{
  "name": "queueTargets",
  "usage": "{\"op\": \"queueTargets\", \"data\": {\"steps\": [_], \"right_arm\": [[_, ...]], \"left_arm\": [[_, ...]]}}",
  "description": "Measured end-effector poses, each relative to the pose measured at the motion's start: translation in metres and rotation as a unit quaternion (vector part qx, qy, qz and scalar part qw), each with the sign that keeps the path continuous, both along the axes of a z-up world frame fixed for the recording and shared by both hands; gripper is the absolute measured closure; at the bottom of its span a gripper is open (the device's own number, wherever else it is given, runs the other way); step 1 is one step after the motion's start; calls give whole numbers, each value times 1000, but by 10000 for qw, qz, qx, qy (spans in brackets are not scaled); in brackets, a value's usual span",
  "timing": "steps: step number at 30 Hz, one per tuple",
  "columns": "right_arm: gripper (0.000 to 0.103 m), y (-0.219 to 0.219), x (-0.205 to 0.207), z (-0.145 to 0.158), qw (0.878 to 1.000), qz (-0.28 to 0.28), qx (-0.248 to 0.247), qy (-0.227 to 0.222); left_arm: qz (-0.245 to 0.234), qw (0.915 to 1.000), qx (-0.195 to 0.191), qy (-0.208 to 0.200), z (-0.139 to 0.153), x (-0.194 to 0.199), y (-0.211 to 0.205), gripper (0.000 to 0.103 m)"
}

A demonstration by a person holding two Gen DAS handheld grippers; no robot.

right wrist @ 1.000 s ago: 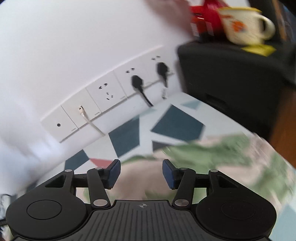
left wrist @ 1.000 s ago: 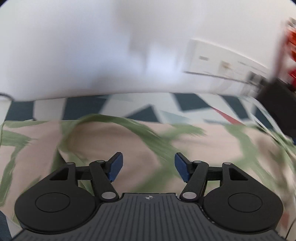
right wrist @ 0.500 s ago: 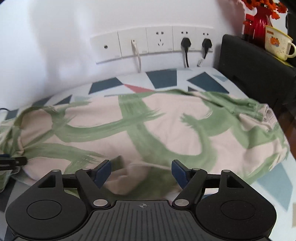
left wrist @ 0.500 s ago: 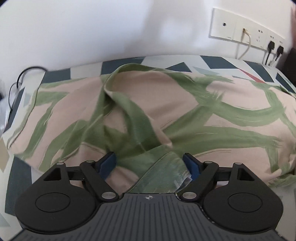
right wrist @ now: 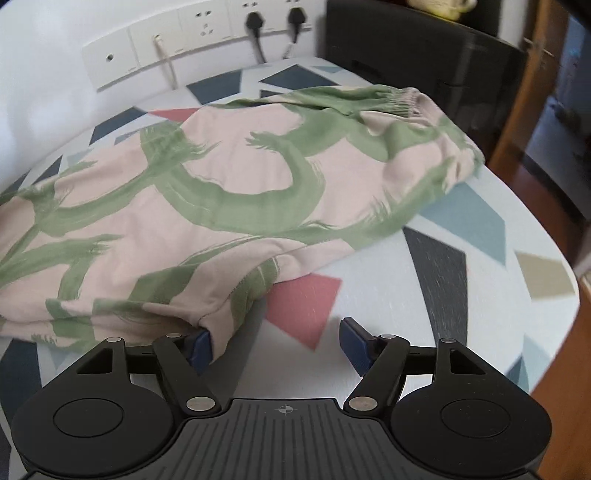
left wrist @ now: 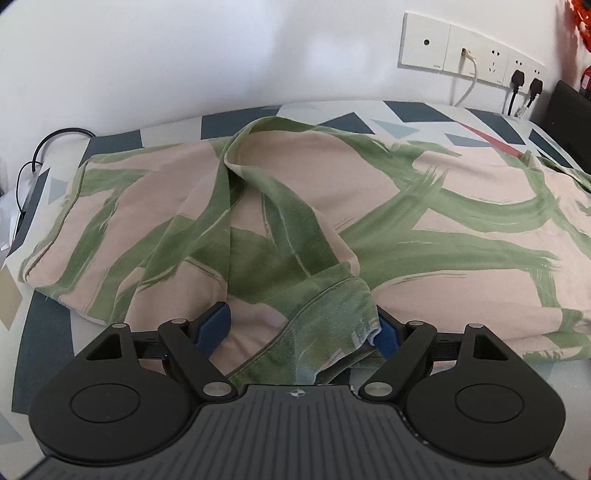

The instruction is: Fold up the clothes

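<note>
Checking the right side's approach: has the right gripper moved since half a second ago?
Yes. The right gripper has swung rightward: the wall sockets slid to the view's upper left, and bare tablecloth now lies between its fingers.

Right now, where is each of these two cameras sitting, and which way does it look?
Left wrist view: sits on the left gripper, facing the wall over the pink-and-green garment; its open blue-padded fingers straddle a folded hem.
Right wrist view: sits on the right gripper, looking across the patterned tablecloth toward the garment's elastic waistband; fingers open, the left pad against the cloth's edge.
Both show the same garment, tablecloth and wall sockets.
</note>
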State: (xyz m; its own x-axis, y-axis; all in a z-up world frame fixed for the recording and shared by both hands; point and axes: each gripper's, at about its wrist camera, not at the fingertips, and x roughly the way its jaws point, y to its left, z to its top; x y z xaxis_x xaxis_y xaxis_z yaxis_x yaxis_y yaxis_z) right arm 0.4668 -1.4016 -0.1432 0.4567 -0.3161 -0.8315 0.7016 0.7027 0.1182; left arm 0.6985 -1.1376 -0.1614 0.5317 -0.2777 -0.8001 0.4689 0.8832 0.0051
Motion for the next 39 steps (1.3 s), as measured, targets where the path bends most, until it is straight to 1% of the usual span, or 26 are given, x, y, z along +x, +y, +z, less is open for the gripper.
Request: {"op": "queueTargets", "data": {"steps": [1,2,3,4,6,8,9,10,11,15,16,17,18,19,20,21,22,23,26,29,31,34,36,37,38,39], "right_arm": [[43,0,-4,0,9997,-126,51,-206],[43,-1,-9,1,9988,-224,107,-434],[42,-2,-14,3,9972,-321,162,-661],[39,-2,-17,3,9966,-364,142,-721],[38,3,-10,1,9987,-238,-152,-430],[35,16,-1,2,9981,81,-548,-264],[33,23,4,3,9966,265,-756,-206],[24,30,9,3,9942,449,-963,-147],[21,37,14,4,9911,633,-1169,-88],[23,63,33,7,9727,1321,-1906,112],[30,64,36,7,9715,1389,-1916,118],[42,62,38,6,9728,1389,-1851,142],[50,58,39,4,9757,1341,-1725,172],[66,53,39,3,9793,1273,-1563,189],[75,47,38,1,9829,1204,-1382,172],[80,42,35,1,9862,1133,-1205,107],[93,38,32,2,9885,1063,-1077,11],[95,35,28,3,9901,1000,-981,-87],[97,30,15,5,9917,919,-869,-246],[97,27,-1,8,9926,843,-841,-250],[97,23,-11,11,9949,685,-710,-219],[96,16,-28,11,9979,486,-298,-314],[92,14,-35,7,9985,493,-38,-243],[87,11,-39,7,9985,462,142,-255],[82,7,-44,8,9982,382,320,-333],[69,4,-50,12,9977,259,463,-423]], "left_arm": [[16,10000,-4,44,1,1,0,21],[20,10000,-34,59,3,2,1,21],[-15,10000,-47,39,4,2,1,21],[-60,10000,-55,12,5,1,0,21],[-160,9999,50,-27,4,2,-2,21],[-212,9997,79,-30,4,3,-1,21],[-241,9997,57,-30,5,4,1,21],[-272,9996,26,-29,7,4,4,21],[-281,9996,46,-57,7,4,7,21],[-298,9992,180,-194,9,2,18,21],[-302,9991,213,-229,9,2,21,21],[-306,9989,247,-263,10,1,24,21],[-310,9987,280,-297,10,1,27,21],[-314,9985,313,-332,11,0,30,21],[-318,9982,347,-366,11,0,33,21],[-322,9980,380,-400,12,0,36,21],[-327,9977,414,-435,12,-1,38,21],[-290,9975,448,-466,11,0,39,21],[80,9968,586,-539,10,8,39,21],[587,9948,641,-523,11,16,49,21],[707,9948,606,-408,9,19,55,21],[640,9948,685,-403,9,14,54,21],[631,9940,791,-414,12,8,51,21],[706,9935,801,-397,16,5,51,21],[820,9930,754,-380,21,2,52,21],[974,9922,661,-402,28,-3,54,21]]}}
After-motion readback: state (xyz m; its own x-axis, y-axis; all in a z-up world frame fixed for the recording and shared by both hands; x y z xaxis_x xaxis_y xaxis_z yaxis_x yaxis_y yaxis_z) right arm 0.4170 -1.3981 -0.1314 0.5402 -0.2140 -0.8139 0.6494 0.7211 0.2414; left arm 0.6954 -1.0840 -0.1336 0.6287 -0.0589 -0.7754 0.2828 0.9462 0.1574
